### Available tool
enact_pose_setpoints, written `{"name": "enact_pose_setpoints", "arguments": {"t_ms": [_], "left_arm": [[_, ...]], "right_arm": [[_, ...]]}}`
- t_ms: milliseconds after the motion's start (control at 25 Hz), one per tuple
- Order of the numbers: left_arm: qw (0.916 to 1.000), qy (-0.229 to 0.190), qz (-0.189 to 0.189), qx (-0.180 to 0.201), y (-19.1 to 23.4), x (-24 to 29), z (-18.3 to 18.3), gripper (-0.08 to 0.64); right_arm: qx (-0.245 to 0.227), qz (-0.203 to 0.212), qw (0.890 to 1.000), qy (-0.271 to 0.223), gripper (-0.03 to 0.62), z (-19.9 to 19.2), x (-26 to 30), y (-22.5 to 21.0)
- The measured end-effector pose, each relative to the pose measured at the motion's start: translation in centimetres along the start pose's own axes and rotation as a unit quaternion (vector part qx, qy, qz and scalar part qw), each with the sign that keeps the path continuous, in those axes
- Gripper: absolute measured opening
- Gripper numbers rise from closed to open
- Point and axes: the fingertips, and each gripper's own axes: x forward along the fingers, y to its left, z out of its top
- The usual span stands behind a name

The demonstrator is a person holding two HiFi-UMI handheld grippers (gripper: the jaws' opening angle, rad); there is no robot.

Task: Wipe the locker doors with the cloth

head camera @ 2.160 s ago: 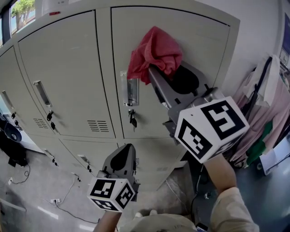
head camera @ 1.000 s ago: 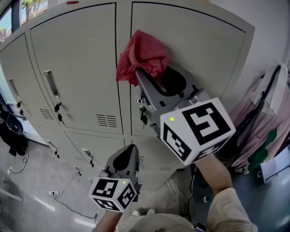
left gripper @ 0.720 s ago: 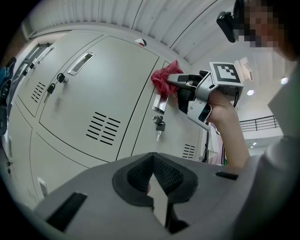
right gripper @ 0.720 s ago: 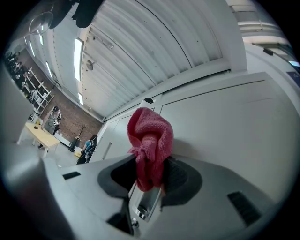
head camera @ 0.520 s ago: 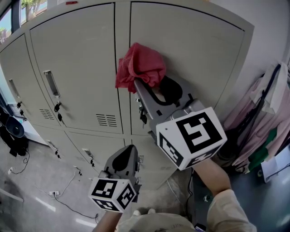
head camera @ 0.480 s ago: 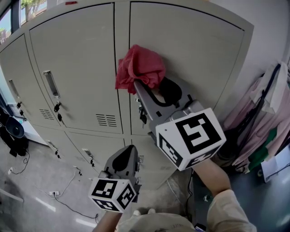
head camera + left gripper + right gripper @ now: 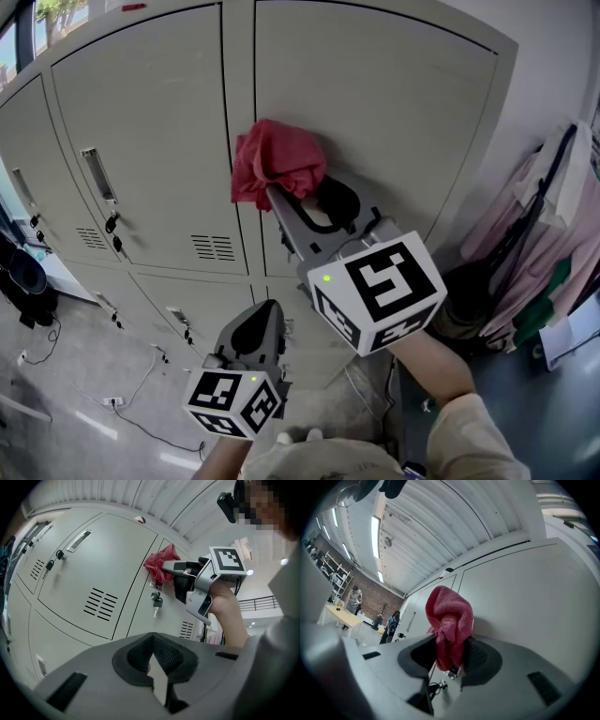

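Note:
A bunched red cloth point(image 7: 277, 172) is pressed against the left edge of the upper right locker door point(image 7: 394, 103), level with its handle. My right gripper point(image 7: 281, 202) is shut on the cloth point(image 7: 449, 623), which stands up between its jaws. From the left gripper view the cloth point(image 7: 160, 566) and right gripper point(image 7: 172, 569) sit above the door's lock and dangling key point(image 7: 156, 603). My left gripper point(image 7: 255, 330) hangs low in front of the lower lockers, apart from the doors, shut with nothing in it point(image 7: 152, 660).
A beige bank of lockers point(image 7: 141, 169) fills the view, with handles, keys and vent slots point(image 7: 214, 247). Clothes point(image 7: 553, 225) hang at the right. Cables point(image 7: 131, 412) lie on the grey floor at lower left.
My right gripper has carried the cloth down and to the left across the upper right door, from its upper middle to the left edge. The left gripper has stayed put.

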Motion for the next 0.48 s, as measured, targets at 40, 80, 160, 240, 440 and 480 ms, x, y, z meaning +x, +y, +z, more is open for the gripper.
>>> {"name": "enact_pose_setpoints", "arguments": {"t_ms": [40, 80, 160, 240, 440, 480], "left_arm": [[1.0000, 0.001, 0.000, 0.000, -0.07, 0.02, -0.02, 0.006], [1.0000, 0.001, -0.001, 0.001, -0.13, 0.03, -0.03, 0.006], [1.0000, 0.000, -0.001, 0.002, -0.25, 0.00, -0.01, 0.006], [1.0000, 0.000, -0.001, 0.002, -0.31, -0.05, 0.00, 0.006], [1.0000, 0.003, -0.004, 0.002, -0.52, -0.03, -0.17, 0.006], [1.0000, 0.003, -0.005, 0.003, -0.64, 0.02, -0.21, 0.006]], "right_arm": [[0.001, 0.001, 1.000, 0.000, 0.138, 0.01, 0.01, -0.04], [0.004, 0.002, 1.000, 0.001, 0.138, 0.04, 0.01, -0.08], [0.009, 0.004, 1.000, 0.002, 0.138, 0.10, -0.05, -0.20], [0.011, 0.003, 1.000, 0.001, 0.138, 0.11, -0.19, -0.35], [0.007, -0.005, 1.000, 0.003, 0.138, -0.03, -0.62, -0.70], [0.008, -0.006, 1.000, 0.003, 0.138, -0.06, -0.71, -0.79]]}}
